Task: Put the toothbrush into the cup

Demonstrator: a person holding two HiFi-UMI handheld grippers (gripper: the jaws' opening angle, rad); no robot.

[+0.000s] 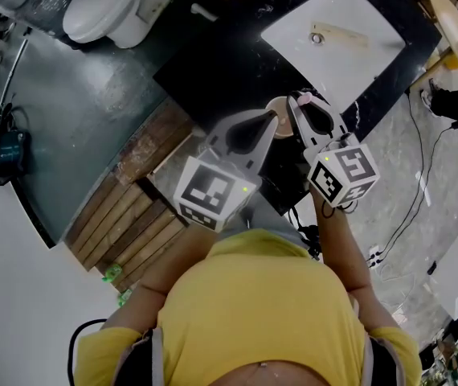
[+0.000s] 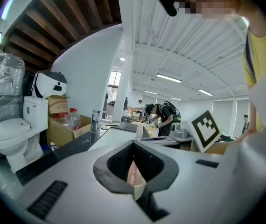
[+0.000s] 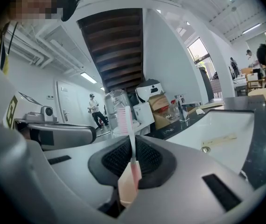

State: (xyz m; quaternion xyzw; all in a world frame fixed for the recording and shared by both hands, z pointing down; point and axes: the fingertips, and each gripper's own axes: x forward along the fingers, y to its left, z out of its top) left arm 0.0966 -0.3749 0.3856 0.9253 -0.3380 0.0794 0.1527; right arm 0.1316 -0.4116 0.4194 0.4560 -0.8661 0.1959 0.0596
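Observation:
In the head view a tan cup (image 1: 280, 128) hangs over the black counter's near edge, at the tips of my left gripper (image 1: 271, 124). In the left gripper view the jaws of that gripper (image 2: 135, 181) are pinched on a cream and pink wall, the cup (image 2: 134, 175). My right gripper (image 1: 297, 100) is just right of the cup and above it. In the right gripper view this gripper (image 3: 132, 176) is shut on a pink toothbrush (image 3: 129, 134), which stands upright with its bristles at the top. The brush's lower end is hidden between the jaws.
A white sink (image 1: 357, 55) with a drain is set in the black counter (image 1: 213, 63) beyond the grippers. A toilet (image 1: 108, 6) stands at the far left. Wooden planks (image 1: 132, 207) lie on the floor to the left, and cables (image 1: 422, 191) to the right.

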